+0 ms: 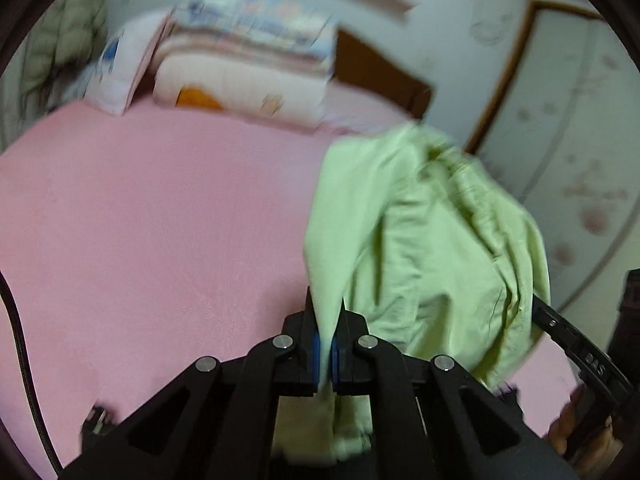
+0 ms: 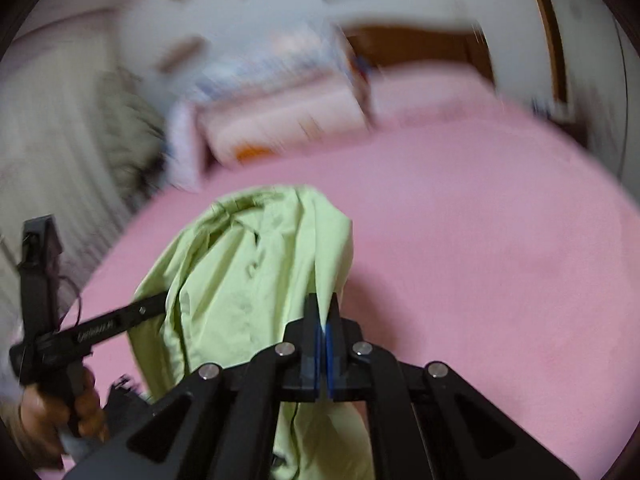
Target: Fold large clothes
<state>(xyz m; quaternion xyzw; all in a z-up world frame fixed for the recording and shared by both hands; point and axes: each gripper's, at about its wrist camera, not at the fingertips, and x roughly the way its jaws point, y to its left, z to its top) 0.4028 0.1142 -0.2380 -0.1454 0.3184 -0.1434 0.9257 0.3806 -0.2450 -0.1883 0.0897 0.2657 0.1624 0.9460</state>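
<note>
Both tools are clamped tight on the green shirt (image 1: pixel 424 240): the left tool (image 1: pixel 326 312) has a fold of cloth pinched between its closed jaws, and the right tool (image 2: pixel 324 312) the same. The shirt hangs bunched just ahead of both tools, above the pink bed (image 1: pixel 160 220). Looks like the lift-and-spread step, so next I'd guess pulling the tools apart and laying it flat on the bed. The right view shows buttons down the shirt front and the hand (image 2: pixel 60 412) gripping the left tool; the left view shows the folded blankets (image 1: pixel 248 60) far sharper
</note>
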